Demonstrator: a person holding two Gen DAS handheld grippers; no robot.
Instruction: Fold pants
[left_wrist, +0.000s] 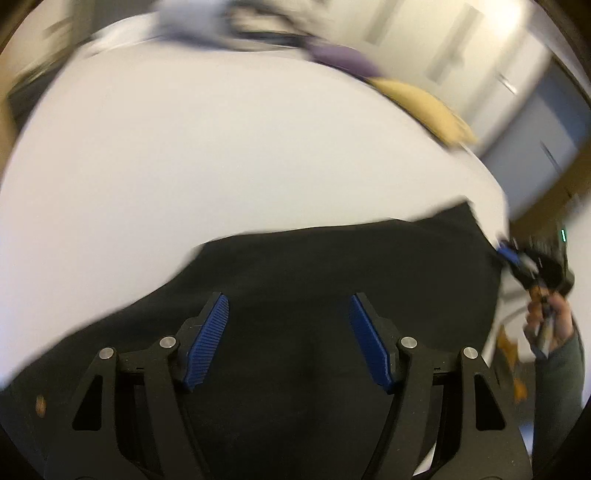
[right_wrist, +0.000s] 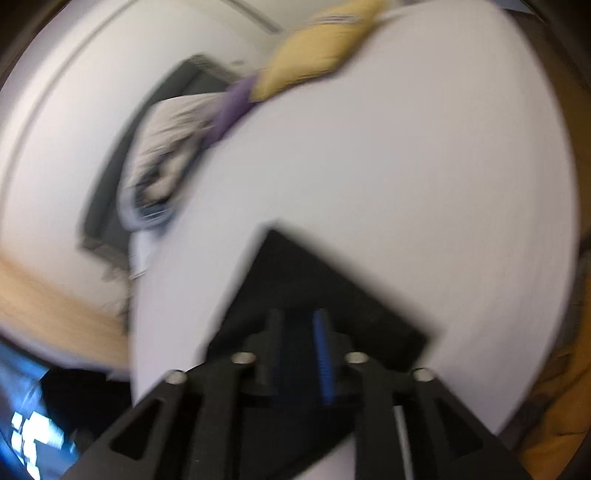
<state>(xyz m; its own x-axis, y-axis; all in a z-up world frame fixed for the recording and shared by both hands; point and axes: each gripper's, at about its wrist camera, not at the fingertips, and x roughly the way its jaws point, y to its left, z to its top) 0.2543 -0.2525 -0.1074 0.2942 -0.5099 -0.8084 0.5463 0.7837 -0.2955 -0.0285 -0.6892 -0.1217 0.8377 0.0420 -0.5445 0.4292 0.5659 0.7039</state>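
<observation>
- The black pants (left_wrist: 332, 288) lie spread on the white counter (left_wrist: 221, 155), at its near side; the far half of the counter is bare apart from items at its far edge.
- The left tongs (left_wrist: 289, 332) hang over the pants with the blue pads (left_wrist: 208, 343) spread wide, grasping nothing.
- The right tongs (right_wrist: 299, 332) are clenched on a corner of the pants (right_wrist: 314, 280); in the left wrist view they (left_wrist: 517, 258) grip the cloth's right edge, near the counter's edge.
- Both views are motion-blurred, so fine creases in the cloth cannot be made out.
- The cloth looks soft and limp, likely light; it should drape and sag from any held point rather than keep its shape.
- A good hold for the free tongs would be a hem or corner along the left edge, opposite the gripped corner, pinching through all layers.
- A yellow pillow-like item (left_wrist: 424, 107) and a purple cloth (left_wrist: 343, 59) sit at the counter's far edge, well apart from the pants.
</observation>
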